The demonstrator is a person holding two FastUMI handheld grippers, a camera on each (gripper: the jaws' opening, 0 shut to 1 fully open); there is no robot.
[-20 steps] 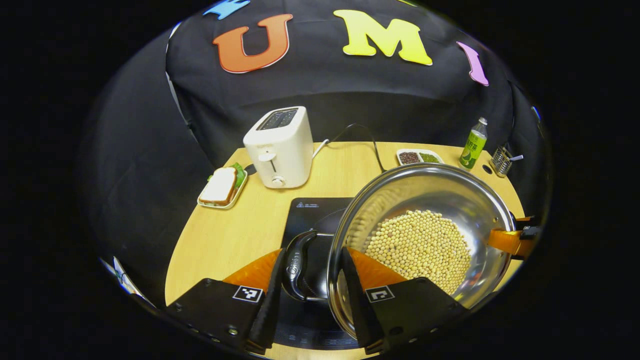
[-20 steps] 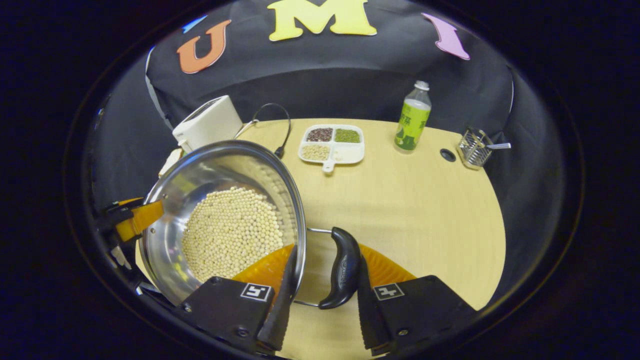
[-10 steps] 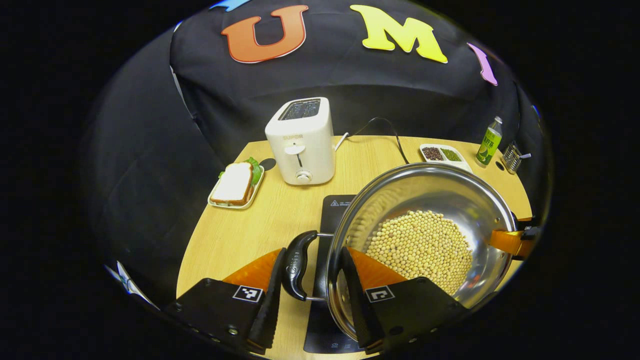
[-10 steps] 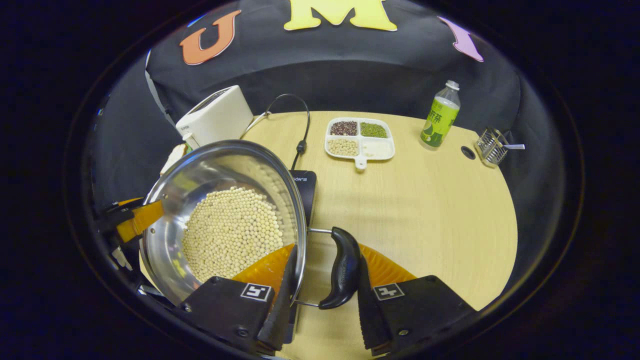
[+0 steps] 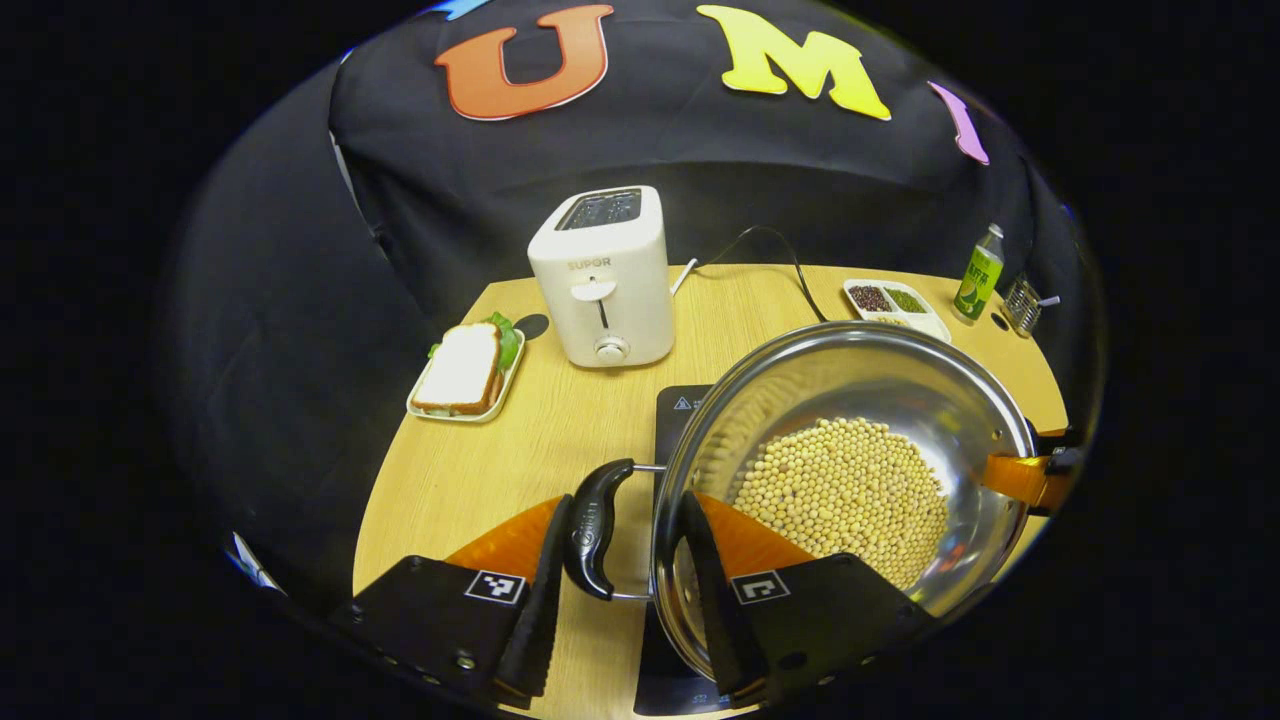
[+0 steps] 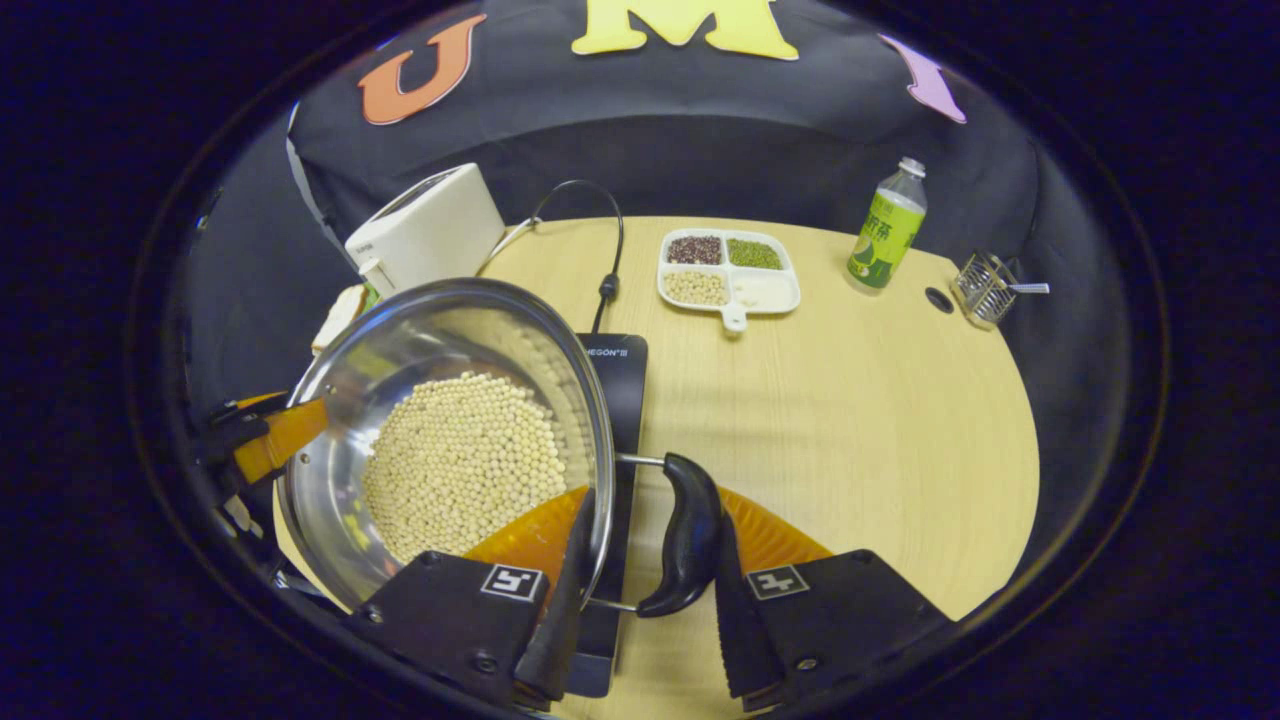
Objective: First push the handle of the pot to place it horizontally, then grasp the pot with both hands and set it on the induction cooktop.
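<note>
Steel pot (image 5: 850,480) of beans hangs partly over the cooktop (image 6: 612,400), each gripper (image 5: 620,590) (image 6: 640,590) seemingly pinching a side handle (image 5: 592,528) (image 6: 688,535) against the rim. Next we centre it, then lower gently.

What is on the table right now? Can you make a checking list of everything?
Surface: round wooden table.
Job's things: steel pot holding beans, over the black induction cooktop.
Clutter: toaster, sandwich plate, divided tray, green bottle, wire holder.
Grippers: left tool around one pot handle; right tool around the other handle.
Cables: black cord to the cooktop.
Surroundings: black cloth wall.
</note>
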